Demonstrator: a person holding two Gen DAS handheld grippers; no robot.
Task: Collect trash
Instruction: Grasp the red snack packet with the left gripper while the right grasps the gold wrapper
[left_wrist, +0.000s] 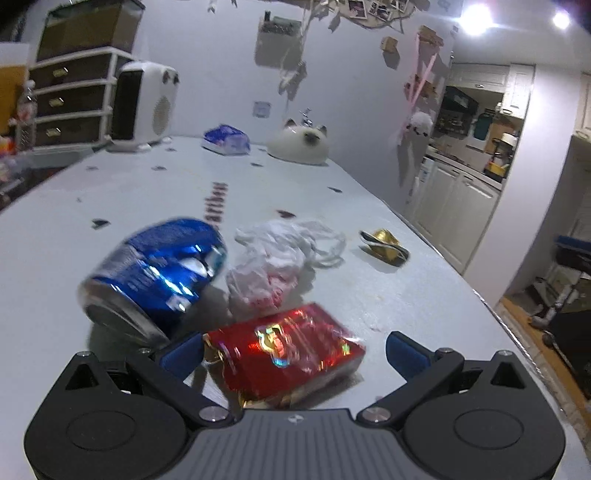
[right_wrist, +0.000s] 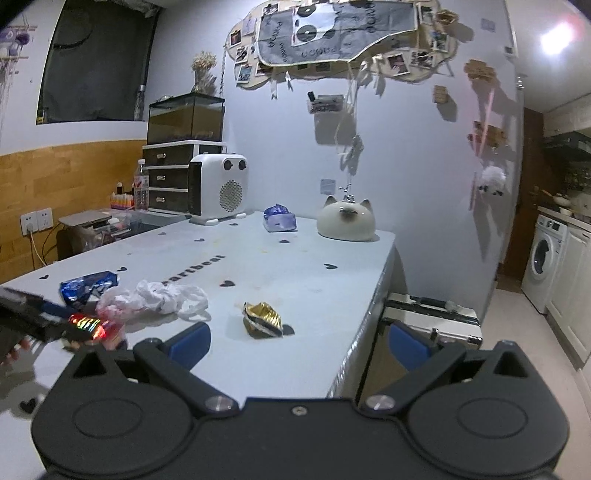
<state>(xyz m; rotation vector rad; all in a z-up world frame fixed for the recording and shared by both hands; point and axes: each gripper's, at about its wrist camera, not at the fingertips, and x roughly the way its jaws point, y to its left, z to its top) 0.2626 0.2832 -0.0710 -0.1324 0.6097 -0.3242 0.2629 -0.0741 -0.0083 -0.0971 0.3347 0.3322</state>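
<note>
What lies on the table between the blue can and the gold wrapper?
A crumpled white plastic bag lies between the can and the wrapper; the left wrist view shows it best.

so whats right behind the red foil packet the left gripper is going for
Behind the red foil packet sit a crushed blue can and a crumpled white plastic bag, close behind it. The bag's near edge is hidden by the packet, so contact can't be judged.

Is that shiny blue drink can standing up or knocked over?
Knocked over. The crushed blue metal can lies on its side on the pale table, its round silver end facing the left gripper's camera and its wall dented.
</note>
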